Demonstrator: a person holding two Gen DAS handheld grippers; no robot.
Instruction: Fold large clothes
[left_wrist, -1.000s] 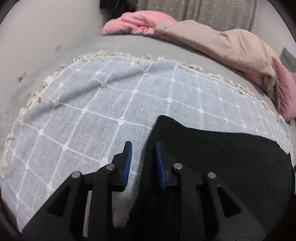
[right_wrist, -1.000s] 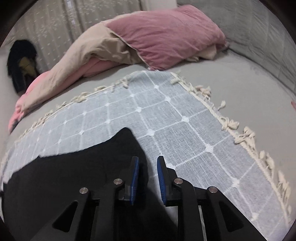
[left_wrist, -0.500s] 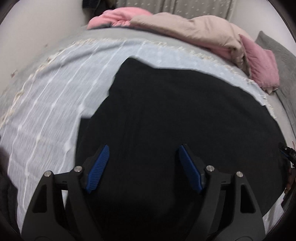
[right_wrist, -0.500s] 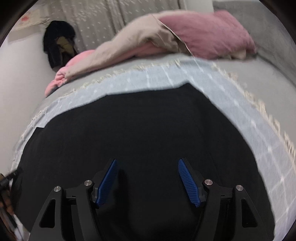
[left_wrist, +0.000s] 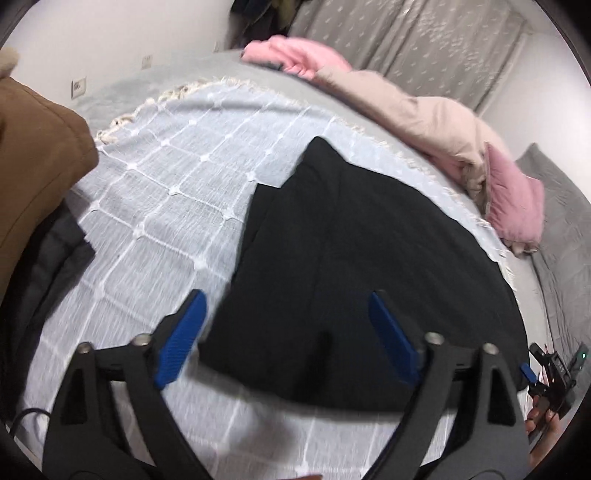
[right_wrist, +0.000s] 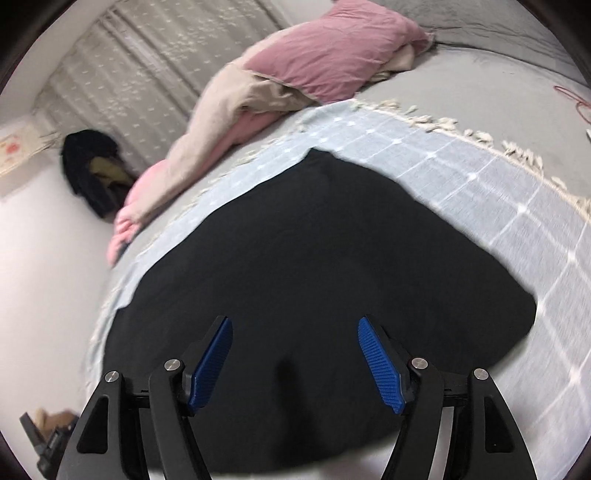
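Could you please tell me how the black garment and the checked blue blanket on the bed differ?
The black garment is plain and dark; the blanket is pale blue with a white grid. The blanket has a tasselled fringe; the garment shows none. The garment lies on top, covering less area than the blanket beneath. Both lie spread flat.

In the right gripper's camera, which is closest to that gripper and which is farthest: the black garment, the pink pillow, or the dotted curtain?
1. Black garment: just under the open right gripper, on the checked blanket.
2. Pink pillow: farther up the bed, upper right.
3. Dotted curtain: farthest, behind the bed, upper left.
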